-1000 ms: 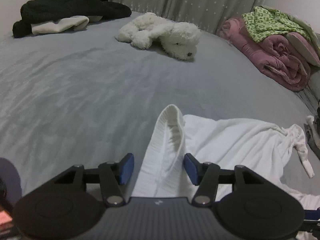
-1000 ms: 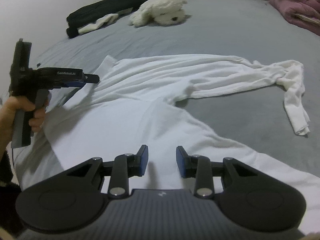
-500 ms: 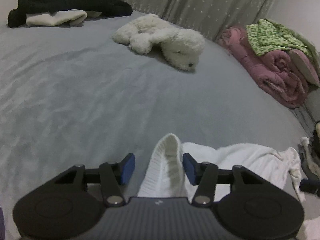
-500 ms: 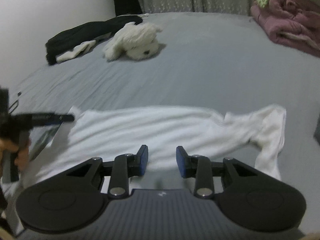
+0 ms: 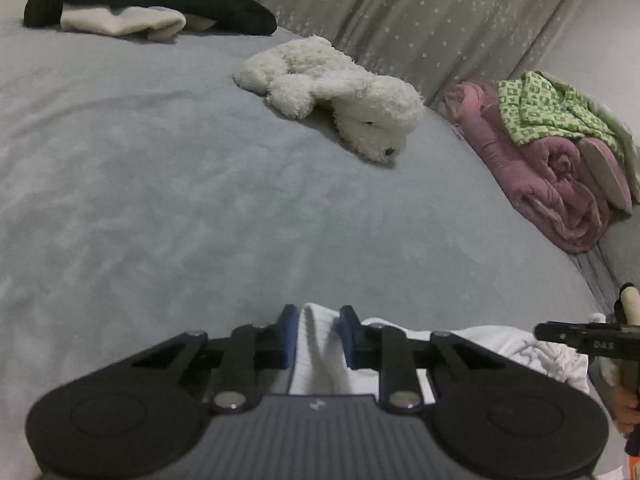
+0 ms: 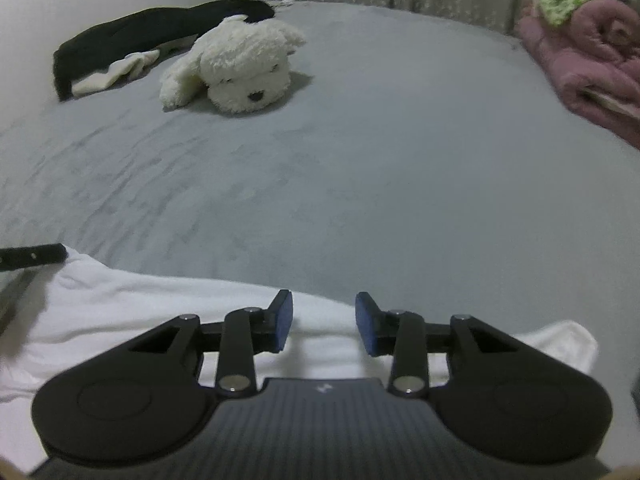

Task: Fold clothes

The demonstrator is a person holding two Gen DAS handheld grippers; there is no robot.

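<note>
A white garment [image 6: 132,312] lies on the grey bed [image 5: 200,208]. My left gripper [image 5: 319,326] is shut on a ribbed edge of the white garment [image 5: 318,344], which stands up between its blue pads. My right gripper [image 6: 324,316] is open, its pads apart above the garment's upper edge, with cloth beneath them. The right gripper's tip shows at the right edge of the left wrist view [image 5: 580,338]. The left gripper's tip shows at the left edge of the right wrist view [image 6: 36,256].
A white plush dog [image 5: 340,96] lies in the middle of the bed. Black and cream clothes [image 5: 132,4] are piled at the far left. A pink blanket roll [image 5: 548,176] with a green patterned cloth [image 5: 548,114] sits at the right. A grey curtain [image 5: 420,12] hangs behind.
Both grippers moved forward over the bed, carrying the garment's edge with them. The left jaws have closed in on the ribbed edge. Less of the garment shows in both views.
</note>
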